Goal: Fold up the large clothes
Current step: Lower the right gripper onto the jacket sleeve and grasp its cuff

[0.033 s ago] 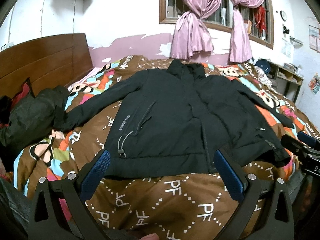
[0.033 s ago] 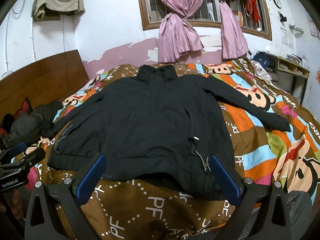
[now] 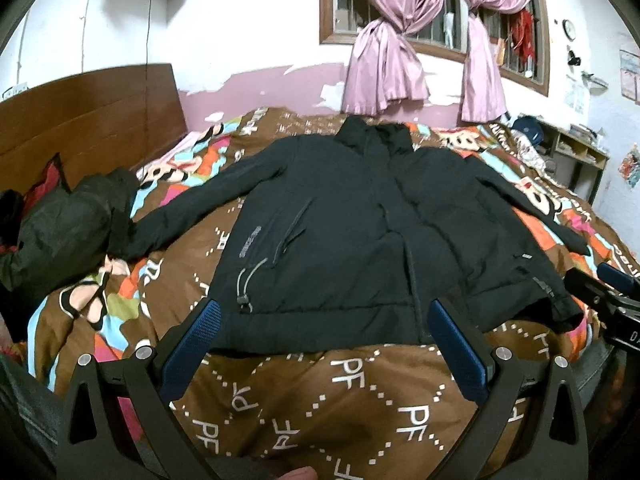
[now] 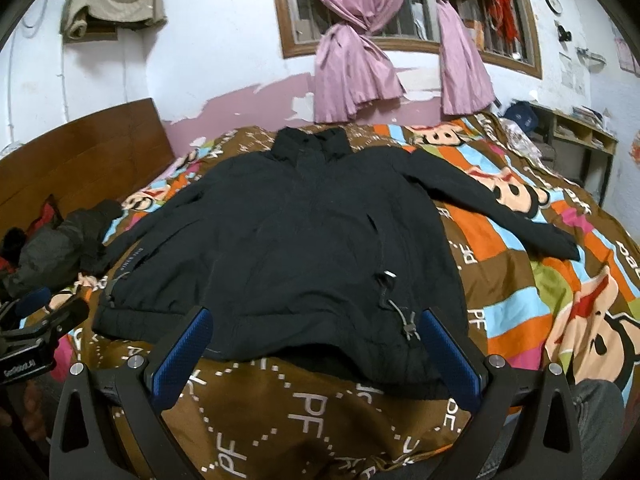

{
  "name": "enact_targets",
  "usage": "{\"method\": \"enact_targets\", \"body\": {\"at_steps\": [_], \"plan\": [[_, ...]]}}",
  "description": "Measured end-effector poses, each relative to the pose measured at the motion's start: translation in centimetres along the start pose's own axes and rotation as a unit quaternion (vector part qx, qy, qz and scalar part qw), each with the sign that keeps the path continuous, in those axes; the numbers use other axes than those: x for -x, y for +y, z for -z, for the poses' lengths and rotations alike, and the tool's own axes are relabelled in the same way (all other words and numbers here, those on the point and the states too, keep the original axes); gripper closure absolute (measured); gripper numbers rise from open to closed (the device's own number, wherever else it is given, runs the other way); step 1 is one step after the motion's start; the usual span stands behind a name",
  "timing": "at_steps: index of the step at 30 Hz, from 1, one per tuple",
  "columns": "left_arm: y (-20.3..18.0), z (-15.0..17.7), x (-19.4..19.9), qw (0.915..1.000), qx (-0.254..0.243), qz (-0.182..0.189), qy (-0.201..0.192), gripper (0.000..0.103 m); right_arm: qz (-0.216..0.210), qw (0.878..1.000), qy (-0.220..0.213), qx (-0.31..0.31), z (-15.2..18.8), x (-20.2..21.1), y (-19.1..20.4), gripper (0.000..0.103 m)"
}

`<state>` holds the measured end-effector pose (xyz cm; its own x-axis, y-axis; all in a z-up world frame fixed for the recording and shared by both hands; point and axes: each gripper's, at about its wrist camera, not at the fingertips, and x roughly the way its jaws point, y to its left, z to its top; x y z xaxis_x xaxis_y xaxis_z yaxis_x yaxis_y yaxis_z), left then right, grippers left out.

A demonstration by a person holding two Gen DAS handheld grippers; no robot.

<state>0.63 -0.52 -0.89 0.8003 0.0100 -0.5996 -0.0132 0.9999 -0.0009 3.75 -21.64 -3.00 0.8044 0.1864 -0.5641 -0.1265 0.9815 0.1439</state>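
Observation:
A large black jacket (image 3: 360, 232) lies flat, front up, on the patterned bedspread (image 3: 352, 404), collar toward the far wall and both sleeves spread outward. My left gripper (image 3: 324, 308) hovers open just in front of the left half of the hem, holding nothing. My right gripper (image 4: 316, 315) is also open, in front of the hem's right half near a drawcord toggle (image 4: 408, 324) on the jacket (image 4: 304, 240). Each gripper shows at the edge of the other's view: the right gripper (image 3: 612, 292) and the left gripper (image 4: 40, 312).
A crumpled dark garment (image 3: 64, 232) lies at the left by the wooden headboard (image 3: 88, 120), touching the jacket's left cuff. Pink curtains (image 3: 384, 68) hang at the window behind the bed. A wooden shelf unit (image 3: 576, 152) stands at the far right.

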Motion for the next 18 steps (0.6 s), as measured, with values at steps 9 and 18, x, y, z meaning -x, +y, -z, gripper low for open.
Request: {"method": "enact_targets", "body": {"at_steps": [9, 18], "plan": [[1.3, -0.2, -2.2, 0.9980, 0.020, -0.029, 0.053, 0.002, 0.084, 0.994, 0.062, -0.029, -2.3, -3.3, -2.9, 0.000], [0.6, -1.9, -5.3, 0.9952, -0.017, -0.061, 0.075, 0.002, 0.095, 0.993, 0.041, -0.047, -6.0, -4.8, -4.8, 0.000]]}}
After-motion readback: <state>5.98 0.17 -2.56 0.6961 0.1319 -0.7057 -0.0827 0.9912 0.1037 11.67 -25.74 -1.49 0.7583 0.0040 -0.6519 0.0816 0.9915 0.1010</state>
